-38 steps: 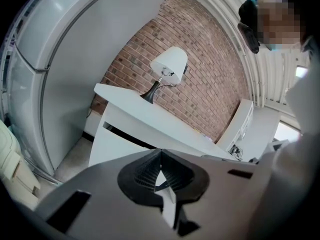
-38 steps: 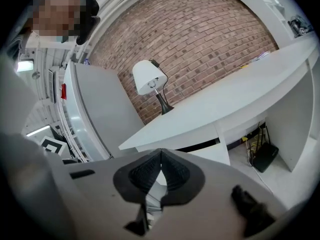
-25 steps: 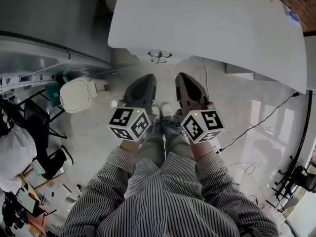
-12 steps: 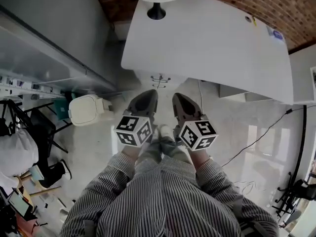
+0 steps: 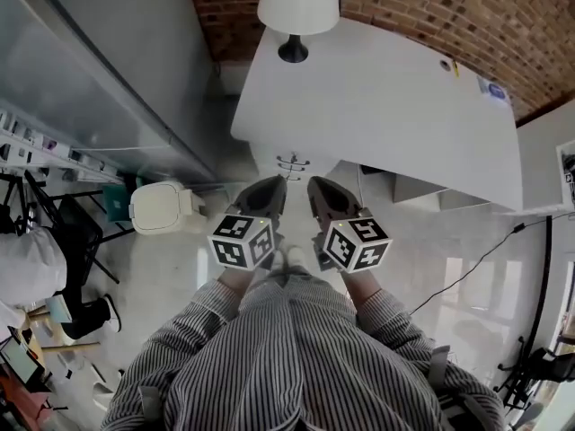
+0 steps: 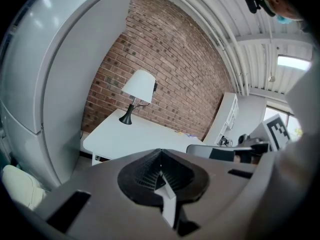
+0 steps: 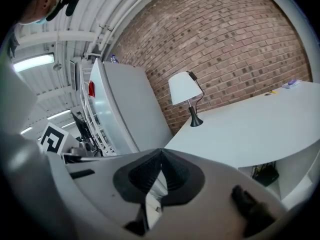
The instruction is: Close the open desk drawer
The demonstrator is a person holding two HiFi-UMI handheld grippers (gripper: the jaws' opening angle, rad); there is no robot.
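- The person in a grey-and-white striped shirt [image 5: 287, 357] is standing over a pale glossy floor [image 5: 422, 241] and holding both grippers side by side at the centre of the head view, pointing them toward the top of the frame.
- The left gripper [image 5: 269, 187] is sitting just left of centre, with its marker cube showing below its dark body. In the left gripper view its jaws [image 6: 160, 155] are pressing together at the tips, clenched on nothing.
- The right gripper [image 5: 322, 189] is sitting just beside it, right of centre. In the right gripper view its jaws [image 7: 161, 154] are likewise meeting tip to tip, with nothing between them.
- A white desk with a curved edge [image 5: 386, 106] is filling the upper centre and upper right of the head view, apart from both grippers.
- A pale boxy part [image 5: 418, 189] is showing under the desk's near edge, right of centre. I cannot tell whether it is the open drawer, and neither gripper is touching it.
- A table lamp with a white shade and black foot [image 5: 296, 7] is standing on the desk's far end, at the top centre.
- A red brick wall [image 5: 422, 7] is running across the top of the frame behind the desk.
- A white lidded bin [image 5: 162, 207] is resting on the floor at middle left, beside a tall grey cabinet [image 5: 99, 61].
- A thin black cable [image 5: 467, 263] is trailing across the floor at the right.
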